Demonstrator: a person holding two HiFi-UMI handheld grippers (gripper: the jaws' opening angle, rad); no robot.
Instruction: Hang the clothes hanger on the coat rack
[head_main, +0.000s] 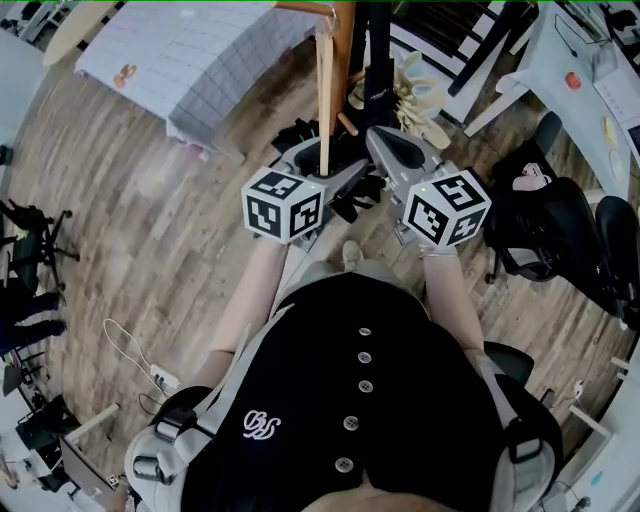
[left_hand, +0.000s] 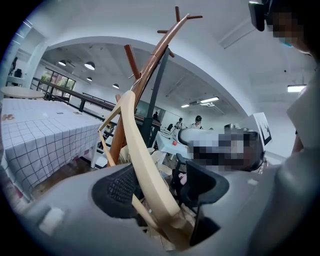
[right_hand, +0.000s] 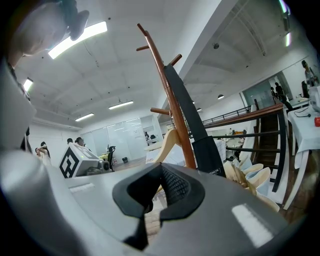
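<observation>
the left gripper (left_hand: 161, 181) fills the foreground of its own view, jaws spread wide. the wooden clothes hanger (left_hand: 136, 132) runs up between them, and neither pad visibly presses on it. the hanger looks light, stiff and smooth, so it would likely slide or swing in a loose pinch; the thick curved arm near the shoulder seems the surest place to take hold. its thin hook reaches up to a peg of the coat rack (left_hand: 150, 67), though i cannot tell whether it bears there. the right gripper (right_hand: 156, 189) hangs just beside, jaws a little apart with nothing between them, facing the rack's pole. a checked tablecloth (left_hand: 35, 135) lies well off to the left.
</observation>
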